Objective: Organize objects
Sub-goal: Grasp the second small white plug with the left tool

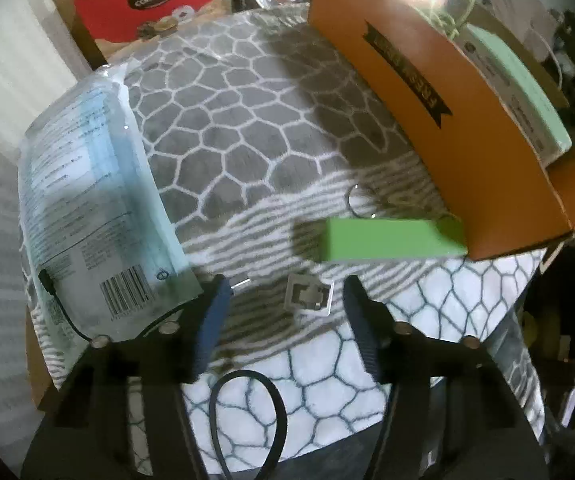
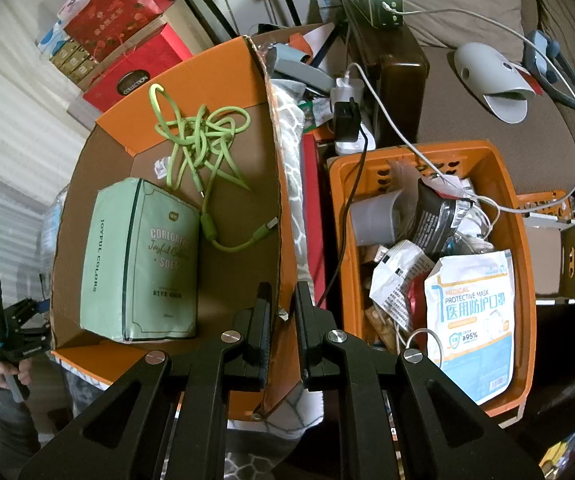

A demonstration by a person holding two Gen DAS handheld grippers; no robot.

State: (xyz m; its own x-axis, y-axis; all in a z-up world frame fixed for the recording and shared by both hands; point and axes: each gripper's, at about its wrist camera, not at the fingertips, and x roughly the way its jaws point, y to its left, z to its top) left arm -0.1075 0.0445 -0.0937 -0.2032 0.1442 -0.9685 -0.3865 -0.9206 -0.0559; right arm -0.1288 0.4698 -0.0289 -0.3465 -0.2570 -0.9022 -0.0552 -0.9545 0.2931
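Left wrist view: left tongs (image 1: 285, 292) pointed steeply down over a grey-and-white patterned cloth (image 1: 247, 152), jaws apart at a middling width and clear of everything. Small white connector (image 1: 309, 294) on the cloth between the fingertips, untouched on either side. Green box (image 1: 391, 240) just beyond, lying flat with its far end against the wall of the orange cardboard box (image 1: 447, 120). Metal key ring (image 1: 361, 200) beside the green box. Clear packet of masks (image 1: 95, 200) to the left, barcode end near the left finger (image 1: 213, 320).

Right wrist view: right tongs (image 2: 283, 300) drawn narrow, clamped on the near side wall of the orange cardboard box (image 2: 283, 208), one finger inside, one outside. Within the box, a mint tissue pack (image 2: 139, 260) flat on the bottom and a tangled green cable (image 2: 203, 136) beside it. Orange plastic basket (image 2: 523, 240) to the right, crammed with packets, a white mask pouch (image 2: 471, 320) on top. Left tongs (image 2: 11, 320) seen at the far left edge, held in a hand (image 2: 7, 376).
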